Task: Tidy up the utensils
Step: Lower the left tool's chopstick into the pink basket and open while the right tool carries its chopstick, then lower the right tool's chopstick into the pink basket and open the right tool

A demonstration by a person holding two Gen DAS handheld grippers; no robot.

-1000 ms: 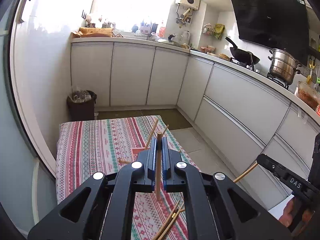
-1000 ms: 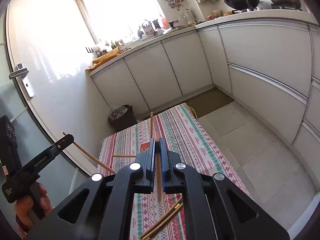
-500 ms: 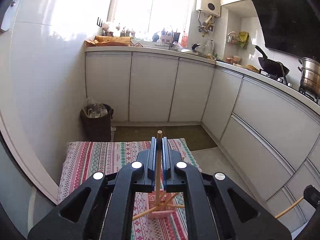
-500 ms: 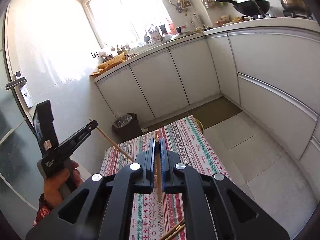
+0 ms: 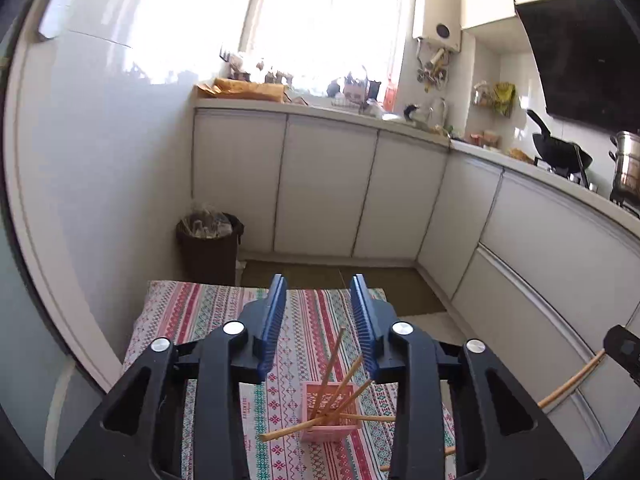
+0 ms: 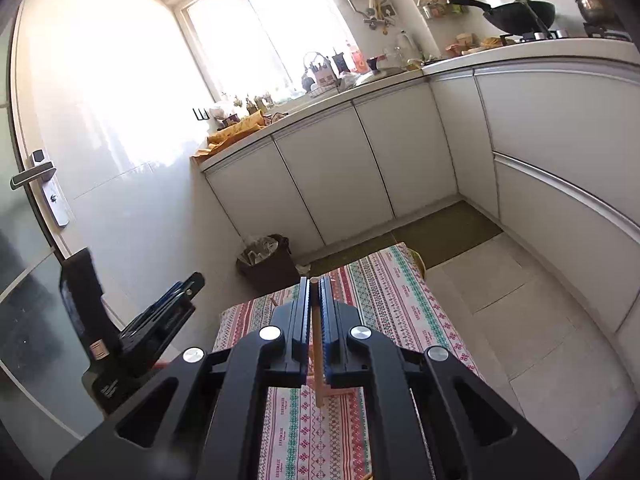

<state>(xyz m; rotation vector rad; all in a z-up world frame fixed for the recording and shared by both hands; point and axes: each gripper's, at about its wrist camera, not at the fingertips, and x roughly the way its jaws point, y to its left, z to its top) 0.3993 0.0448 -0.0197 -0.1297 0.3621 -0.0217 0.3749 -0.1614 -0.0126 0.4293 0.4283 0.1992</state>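
Left gripper (image 5: 322, 320) jaws opening, empty, above pink slotted plastic holder (image 5: 330, 412) with several wooden chopsticks (image 5: 332, 364). Right gripper (image 6: 315, 308) clamps one thin wooden chopstick (image 6: 317, 360), not yet placed.

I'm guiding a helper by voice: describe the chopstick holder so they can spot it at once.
Find the striped patterned tablecloth on the low table in front of the white cabinets. Near its middle stands a small pink slotted holder, seen between the left gripper fingers as its jaws open. It is the only box there, with wooden chopsticks leaning out of it.
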